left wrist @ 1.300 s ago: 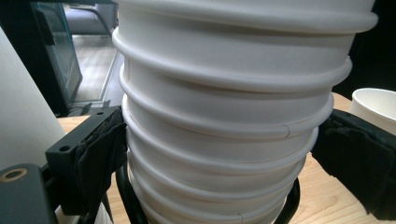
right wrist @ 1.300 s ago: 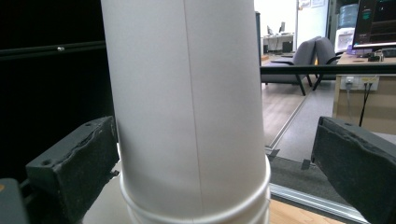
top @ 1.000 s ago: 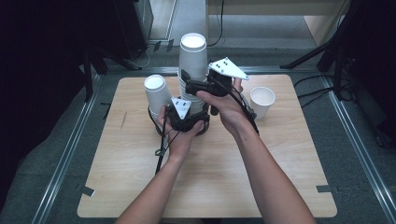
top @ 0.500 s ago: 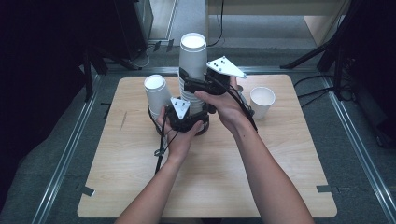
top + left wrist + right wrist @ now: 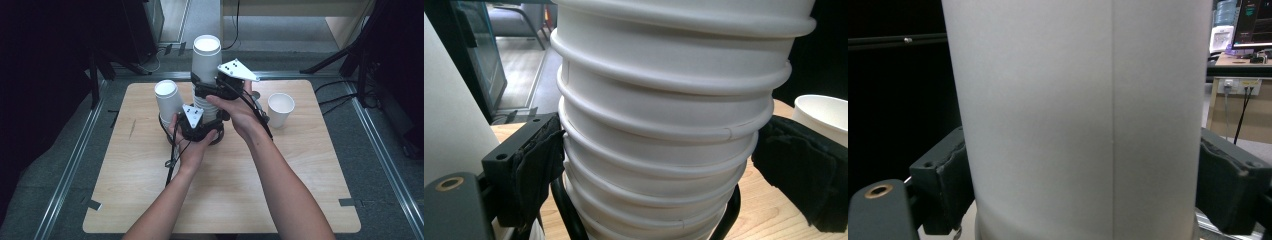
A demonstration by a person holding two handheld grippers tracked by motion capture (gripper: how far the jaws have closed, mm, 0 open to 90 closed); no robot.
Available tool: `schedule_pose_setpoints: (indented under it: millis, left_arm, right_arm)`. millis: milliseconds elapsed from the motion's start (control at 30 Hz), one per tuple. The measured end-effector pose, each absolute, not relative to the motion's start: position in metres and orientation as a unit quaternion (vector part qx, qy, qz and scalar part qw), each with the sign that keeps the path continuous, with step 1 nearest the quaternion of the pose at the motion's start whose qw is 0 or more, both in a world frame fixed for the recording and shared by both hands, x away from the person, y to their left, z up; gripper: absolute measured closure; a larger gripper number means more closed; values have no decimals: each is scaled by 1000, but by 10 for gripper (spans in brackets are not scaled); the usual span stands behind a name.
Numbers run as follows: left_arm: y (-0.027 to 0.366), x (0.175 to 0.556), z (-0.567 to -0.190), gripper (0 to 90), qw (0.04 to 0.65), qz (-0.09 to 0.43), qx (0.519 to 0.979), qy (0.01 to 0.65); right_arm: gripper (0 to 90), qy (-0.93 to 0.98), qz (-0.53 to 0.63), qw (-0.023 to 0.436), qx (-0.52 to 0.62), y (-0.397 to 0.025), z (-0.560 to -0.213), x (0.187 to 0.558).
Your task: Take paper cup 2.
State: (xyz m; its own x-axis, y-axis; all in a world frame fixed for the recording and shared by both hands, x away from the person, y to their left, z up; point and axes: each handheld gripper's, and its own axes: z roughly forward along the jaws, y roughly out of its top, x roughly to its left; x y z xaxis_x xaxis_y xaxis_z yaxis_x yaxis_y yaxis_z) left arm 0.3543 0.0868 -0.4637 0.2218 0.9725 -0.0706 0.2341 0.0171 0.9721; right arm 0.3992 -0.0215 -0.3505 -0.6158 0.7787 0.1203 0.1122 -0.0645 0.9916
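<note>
**Two grippers on one tall cup stack**

High view: tall stack of white paper cups (image 5: 206, 70) stands near the far-middle of the wooden table (image 5: 150, 200), in a black ring holder (image 5: 569, 210). Left gripper (image 5: 196, 125) sits low on the stack, fingers (image 5: 531, 170) clamped on the ribbed rims. Right gripper (image 5: 212, 90) sits higher, fingers (image 5: 945, 180) pressed vs. the top cup's smooth wall. Shorter stack (image 5: 168, 100) just left; single cup (image 5: 280, 109) apart at right
</note>
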Motion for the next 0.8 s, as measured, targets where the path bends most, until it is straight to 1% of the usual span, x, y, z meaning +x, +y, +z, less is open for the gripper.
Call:
schedule_pose_setpoints:
  millis: [333,667,800]
  left_arm:
    - [87,355,-464,75,504,367,598,504]
    - [87,354,-464,78,505,366,598,503]
    - [88,354,-464,78,505,366,598,504]
  right_arm:
    - [114,632,638,258,357,-21,-349,400]
    - [112,630,637,267,355,-20,-341,398]
    - [101,636,632,256,360,-21,-345,399]
